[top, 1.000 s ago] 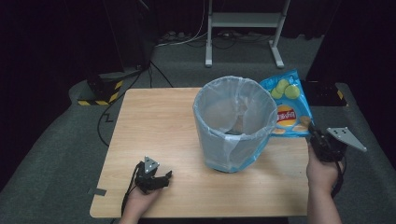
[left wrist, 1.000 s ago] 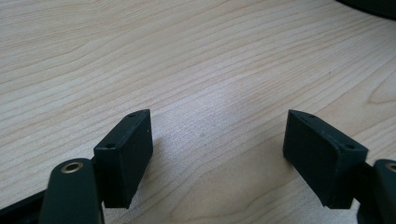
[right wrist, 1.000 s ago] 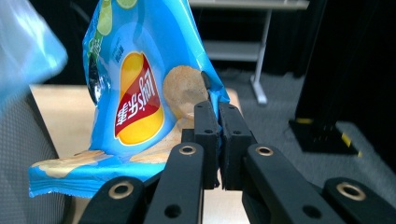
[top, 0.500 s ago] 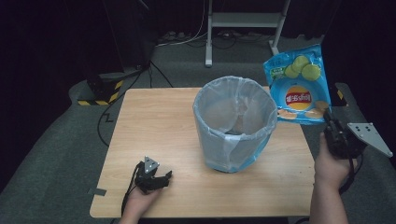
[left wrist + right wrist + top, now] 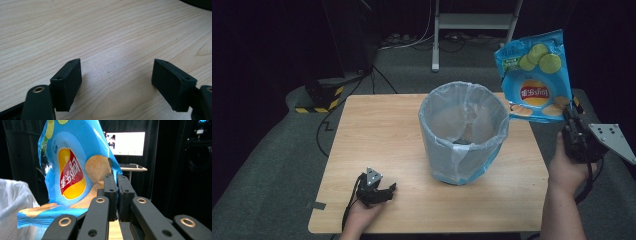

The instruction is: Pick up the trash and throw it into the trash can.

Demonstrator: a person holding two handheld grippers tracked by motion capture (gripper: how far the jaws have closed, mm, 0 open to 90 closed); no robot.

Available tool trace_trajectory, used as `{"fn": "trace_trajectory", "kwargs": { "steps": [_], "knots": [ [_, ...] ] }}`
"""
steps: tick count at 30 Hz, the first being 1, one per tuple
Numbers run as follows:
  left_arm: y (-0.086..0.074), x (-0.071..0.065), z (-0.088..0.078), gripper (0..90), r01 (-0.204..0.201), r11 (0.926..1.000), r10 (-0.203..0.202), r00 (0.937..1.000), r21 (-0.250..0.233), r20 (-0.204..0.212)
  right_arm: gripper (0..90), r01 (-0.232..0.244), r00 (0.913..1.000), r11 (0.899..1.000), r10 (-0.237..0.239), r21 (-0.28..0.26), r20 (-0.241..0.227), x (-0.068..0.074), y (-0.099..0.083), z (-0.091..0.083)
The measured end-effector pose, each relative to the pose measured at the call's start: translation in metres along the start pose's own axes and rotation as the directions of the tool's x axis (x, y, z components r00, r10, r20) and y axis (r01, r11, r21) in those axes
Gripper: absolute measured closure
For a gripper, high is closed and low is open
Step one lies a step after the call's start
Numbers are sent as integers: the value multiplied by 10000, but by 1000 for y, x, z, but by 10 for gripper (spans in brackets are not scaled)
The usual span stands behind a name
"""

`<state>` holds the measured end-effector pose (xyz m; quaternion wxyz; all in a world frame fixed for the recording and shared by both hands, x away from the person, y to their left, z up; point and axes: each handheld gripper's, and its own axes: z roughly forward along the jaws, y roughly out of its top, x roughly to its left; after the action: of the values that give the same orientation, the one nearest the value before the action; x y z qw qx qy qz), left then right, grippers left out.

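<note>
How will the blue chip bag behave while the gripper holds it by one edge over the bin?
The chip bag probably flexes rather than stays stiff: its free edge curls in the right gripper view. It seems light, since the right gripper lifts it by a thin edge. The glossy film may slip if shaken.
</note>
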<state>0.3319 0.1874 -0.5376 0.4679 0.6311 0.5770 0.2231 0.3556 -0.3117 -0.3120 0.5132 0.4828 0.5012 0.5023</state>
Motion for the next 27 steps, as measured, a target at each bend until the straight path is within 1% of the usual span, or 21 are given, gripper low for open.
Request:
{"fn": "trace_trajectory", "kwargs": {
  "steps": [6,9,11,12,17,19,21,23,27],
  "knots": [
    [0,0,0,242,1,10000,-1,10000,-3,0,878,-52,10000,9999,52,-159,41,2,6,6],
    [0,0,0,242,2,10000,-2,10000,-5,1,878,-130,9999,9998,129,-177,-37,4,7,7],
    [0,0,0,242,4,10000,-4,10000,-6,1,877,-219,9997,9994,216,-280,-96,8,9,8],
    [0,0,0,242,4,10000,-4,10000,-6,1,877,-219,9997,9994,216,-280,-96,8,9,8],
    [0,0,0,242,1,10000,-1,10000,-4,3,877,-198,9995,9990,188,-410,-244,16,14,10],
    [0,0,0,242,-2,10000,2,10000,-2,1,877,-147,9996,9987,136,-482,-234,20,18,11],
    [0,0,0,241,6,10000,-6,10000,-8,1,877,-207,9992,9984,189,-525,-347,22,20,12],
    [0,0,0,242,7,10000,-7,10000,-10,2,877,-166,9989,9982,140,-582,-438,26,22,12],
    [0,0,0,242,8,10000,-8,10000,-7,1,877,-136,9962,9981,85,-593,-869,40,25,11]
  ]
}}
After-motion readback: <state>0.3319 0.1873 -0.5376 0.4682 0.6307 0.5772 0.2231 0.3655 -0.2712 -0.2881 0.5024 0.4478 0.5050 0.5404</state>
